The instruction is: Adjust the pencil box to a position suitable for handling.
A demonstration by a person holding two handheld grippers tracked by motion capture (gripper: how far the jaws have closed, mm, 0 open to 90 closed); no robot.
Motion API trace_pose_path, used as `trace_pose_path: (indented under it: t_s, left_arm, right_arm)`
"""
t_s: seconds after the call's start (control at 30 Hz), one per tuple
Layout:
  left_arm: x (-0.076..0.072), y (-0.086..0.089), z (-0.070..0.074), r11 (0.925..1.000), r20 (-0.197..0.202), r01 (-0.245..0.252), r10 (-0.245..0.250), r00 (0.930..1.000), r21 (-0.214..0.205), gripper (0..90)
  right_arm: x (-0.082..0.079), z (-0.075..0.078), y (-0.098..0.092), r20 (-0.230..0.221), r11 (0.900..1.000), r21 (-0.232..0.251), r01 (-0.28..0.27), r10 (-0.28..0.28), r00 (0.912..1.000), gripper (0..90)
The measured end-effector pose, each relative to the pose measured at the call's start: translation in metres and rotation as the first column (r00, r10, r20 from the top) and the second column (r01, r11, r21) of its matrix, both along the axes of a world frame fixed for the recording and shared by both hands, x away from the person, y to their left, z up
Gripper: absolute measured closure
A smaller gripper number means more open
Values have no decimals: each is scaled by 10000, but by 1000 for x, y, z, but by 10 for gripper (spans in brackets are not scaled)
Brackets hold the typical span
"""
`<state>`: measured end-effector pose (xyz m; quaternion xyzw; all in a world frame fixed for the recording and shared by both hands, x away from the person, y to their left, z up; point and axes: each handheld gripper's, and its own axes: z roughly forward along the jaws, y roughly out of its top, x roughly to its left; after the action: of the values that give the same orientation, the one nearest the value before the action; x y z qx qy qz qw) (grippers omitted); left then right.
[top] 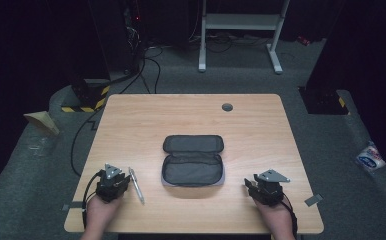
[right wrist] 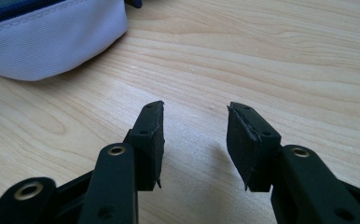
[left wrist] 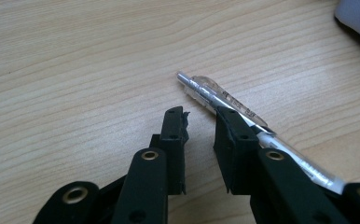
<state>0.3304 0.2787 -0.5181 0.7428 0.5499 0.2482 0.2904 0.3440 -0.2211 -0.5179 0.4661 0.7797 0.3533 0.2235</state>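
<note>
On the light wooden tabletop, a clear plastic pen with a silver tip lies just to the right of the left hand-held gripper, its length running roughly front to back. In the left gripper view the pen passes under and outside the right-hand jaw, not between the 2 jaws. The jaws stand close together with a narrow gap, and bare wood shows between them; they pinch nothing. The pen's silver tip points away from the gripper, past the fingertips.

A dark grey zippered fabric pouch lies unzipped and flat in the middle of the tabletop, its lid folded back toward the far edge. It sits between the 2 grippers and well apart from each.

The right hand-held gripper rests near the front right part of the tabletop, held by a hand that comes in from the bottom. In the right gripper view its jaws are spread apart over bare wood with nothing between them, and the pouch's pale lilac outer side shows at the upper left.
</note>
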Motion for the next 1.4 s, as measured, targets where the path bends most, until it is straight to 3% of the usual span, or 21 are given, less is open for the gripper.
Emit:
trace_pose_path:
  t_s: [0.27, 0.77, 0.87, 1.03, 1.13, 1.4]
  left_arm:
    - [3, -8, -1, 9997, 133, 259, -259, 9996, 36, 739]
    - [8, -32, -1, 9936, 240, 1101, -1107, 9936, 245, 747]
    - [7, -34, 0, 9936, 370, 1071, -1084, 9934, 357, 731]
    - [-2, -30, 11, 9934, 444, 1021, -998, 9940, -529, 695]
    - [-7, -33, 10, 9915, 34, 1007, -1008, 9949, -824, 640]
    - [-6, -48, 4, 9932, -439, 1095, -1112, 9928, -387, 644]
  right_arm:
    - [5, -4, -1, -304, 9999, -126, 22, -26, 9995, 547]
    - [5, -5, 1, -268, 9999, -156, 48, -52, 9996, 547]
    - [5, -5, 1, -266, 9999, -159, 48, -52, 9996, 547]
    - [5, -5, 1, -242, 9998, -184, 35, -39, 9997, 550]
    - [5, -5, 1, -256, 9998, -172, 50, -55, 9997, 550]
    - [5, -5, 1, -242, 9998, -182, 46, -51, 9997, 551]
